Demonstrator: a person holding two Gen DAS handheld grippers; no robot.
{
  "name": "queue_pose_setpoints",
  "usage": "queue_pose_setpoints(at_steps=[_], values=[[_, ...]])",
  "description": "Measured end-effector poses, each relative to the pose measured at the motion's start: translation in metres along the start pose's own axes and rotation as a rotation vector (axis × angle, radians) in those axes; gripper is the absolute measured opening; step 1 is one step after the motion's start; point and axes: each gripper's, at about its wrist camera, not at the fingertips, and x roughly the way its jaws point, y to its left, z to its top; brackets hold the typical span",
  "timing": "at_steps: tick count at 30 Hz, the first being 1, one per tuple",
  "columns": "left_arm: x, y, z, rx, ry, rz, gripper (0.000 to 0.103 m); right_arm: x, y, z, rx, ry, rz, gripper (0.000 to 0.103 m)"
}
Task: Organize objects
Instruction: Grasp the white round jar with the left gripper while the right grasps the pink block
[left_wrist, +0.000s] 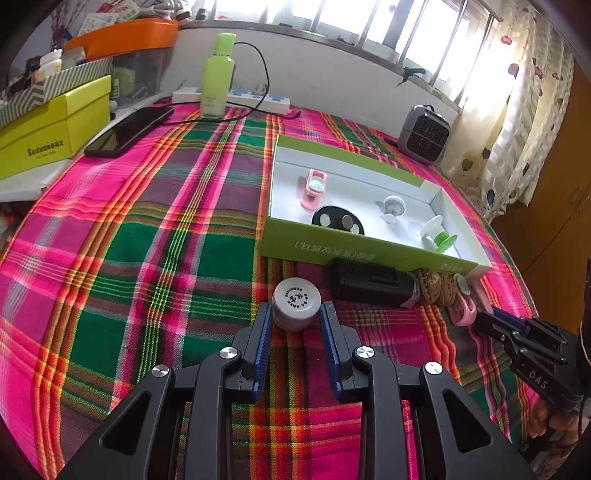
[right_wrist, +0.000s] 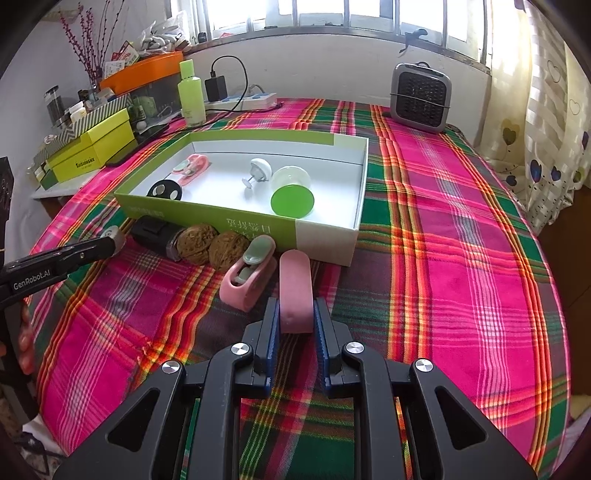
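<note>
The small white jar (left_wrist: 295, 308) sits upright on the plaid cloth (left_wrist: 147, 258), just in front of the green-sided tray (left_wrist: 354, 251), and my left gripper (left_wrist: 295, 317) is closed on it: both blue pads press its sides, lid facing up. The pink rounded block (right_wrist: 294, 295) lies on the cloth just short of the tray's near right corner, and my right gripper (right_wrist: 294, 314) is clamped narrow on its near end, pads flat against both long sides

Step in hand: grasp complete on both sides, lift not yet begun; both items rest on the cloth

Between the two grasps, along the tray's front wall, lie a black cylindrical device (right_wrist: 157, 236), two walnuts (right_wrist: 214, 245) and a pink clip-shaped holder (right_wrist: 249, 277). The holder lies just beside the pink block, apparently touching it or nearly so

The tray already holds a matching pink holder (left_wrist: 314, 186), a black disc (left_wrist: 338, 220), a small white fan-like piece (left_wrist: 393, 208) and a green-and-clear spool (left_wrist: 437, 234)

Next move, as I judge it:
- raise each item straight up until it clears the tray's front wall
- carry it forward over the white floor of the tray
- set the jar down in the free area at the left, the block at the free right end
- open the fingers only once the item rests on the floor

Caution: lifting the block may drag the pink holder; the jar may slip if tilted
</note>
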Motion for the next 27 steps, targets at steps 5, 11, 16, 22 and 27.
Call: queue_pose_setpoints(at_steps=[5, 11, 16, 22, 27], values=[[0.002, -0.002, 0.002, 0.023, 0.003, 0.019, 0.030, 0.002, -0.002, 0.000, 0.003, 0.011, -0.001, 0.019], [0.008, -0.003, 0.008, 0.043, 0.005, 0.043, 0.038, 0.007, 0.000, 0.003, -0.003, 0.025, -0.008, 0.019], [0.011, -0.004, 0.011, 0.058, 0.007, 0.060, 0.038, 0.010, -0.001, 0.006, -0.001, 0.028, -0.011, 0.019], [0.012, -0.003, 0.013, 0.055, 0.008, 0.059, 0.038, 0.012, -0.001, 0.009, -0.004, 0.028, -0.017, 0.019], [0.013, -0.002, 0.014, 0.056, 0.008, 0.074, 0.030, 0.013, -0.002, 0.009, 0.000, 0.027, -0.015, 0.019]])
